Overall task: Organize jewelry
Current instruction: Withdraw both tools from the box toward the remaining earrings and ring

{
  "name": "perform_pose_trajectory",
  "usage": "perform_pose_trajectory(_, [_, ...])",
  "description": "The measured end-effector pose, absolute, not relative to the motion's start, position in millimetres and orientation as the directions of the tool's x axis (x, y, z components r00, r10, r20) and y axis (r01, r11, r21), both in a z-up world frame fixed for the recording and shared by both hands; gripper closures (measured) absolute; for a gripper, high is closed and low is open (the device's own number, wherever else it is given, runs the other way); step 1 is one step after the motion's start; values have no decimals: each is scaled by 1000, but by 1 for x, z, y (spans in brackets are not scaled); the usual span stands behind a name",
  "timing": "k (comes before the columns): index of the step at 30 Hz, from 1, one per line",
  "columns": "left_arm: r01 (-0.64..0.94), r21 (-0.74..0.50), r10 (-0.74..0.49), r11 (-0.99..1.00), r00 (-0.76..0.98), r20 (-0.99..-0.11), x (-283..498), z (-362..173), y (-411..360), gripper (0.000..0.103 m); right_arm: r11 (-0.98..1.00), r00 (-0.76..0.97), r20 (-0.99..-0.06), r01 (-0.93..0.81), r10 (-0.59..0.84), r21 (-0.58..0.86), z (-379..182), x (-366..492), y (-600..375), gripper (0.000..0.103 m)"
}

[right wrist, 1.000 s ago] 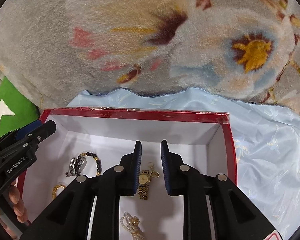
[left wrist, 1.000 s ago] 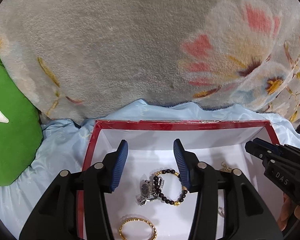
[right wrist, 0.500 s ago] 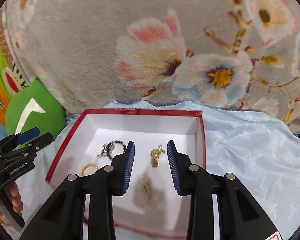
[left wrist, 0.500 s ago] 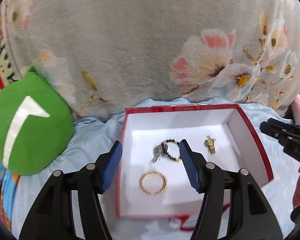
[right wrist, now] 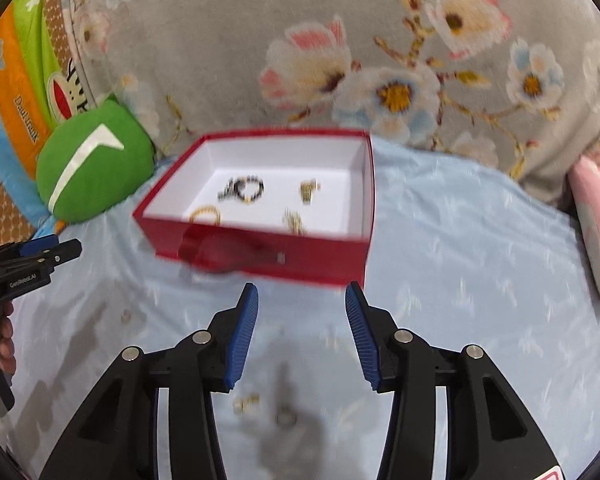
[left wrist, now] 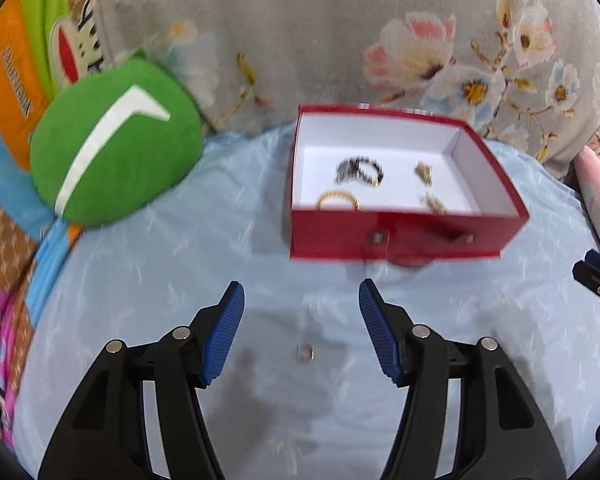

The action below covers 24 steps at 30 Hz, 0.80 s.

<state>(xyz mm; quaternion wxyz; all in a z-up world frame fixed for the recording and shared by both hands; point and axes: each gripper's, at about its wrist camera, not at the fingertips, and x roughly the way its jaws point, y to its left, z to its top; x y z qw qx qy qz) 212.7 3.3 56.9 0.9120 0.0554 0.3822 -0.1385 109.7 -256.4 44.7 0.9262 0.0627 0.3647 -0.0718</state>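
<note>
The red box [left wrist: 404,236] sat on the pale blue sheet [left wrist: 180,264] at about twelve o'clock from both grippers, well apart from them, and already held a dark bead bracelet [left wrist: 360,170], a gold bangle [left wrist: 338,200] and two small gold pieces towards its right side. The left gripper [left wrist: 300,332] stood wide with nothing between its blue pads, and a small ring [left wrist: 305,353] lay loose on the sheet just at its six o'clock, inside the gap. The right gripper [right wrist: 300,338] had its jaws opening, also empty; a small ring [right wrist: 286,418] and a little gold piece [right wrist: 246,403] lay on the sheet at its six o'clock, between the finger arms. The chief risk, as I judged it, was the soft bedding: a pad pressing down beside such a small ring could sink the cloth and let the ring roll or tip out of the pinch, or catch a fold of sheet with it. Both views were blurred, so aiming at these tiny pieces looked unreliable. A ring dropped short of the box wall could vanish into the folds.
</note>
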Motion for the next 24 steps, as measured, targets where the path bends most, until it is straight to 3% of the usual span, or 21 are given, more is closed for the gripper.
perform_pose_trajectory(10, [212, -55, -174, 976, 598, -782, 174, -5, 33, 45, 972, 631, -775, 203, -37, 118, -35, 83, -246, 58])
perform_pose_trajectory(24, [191, -125, -211, 974, 546, -811, 181, -30, 29, 45, 976, 588, -808, 191, -26, 108, -68, 98, -236, 60])
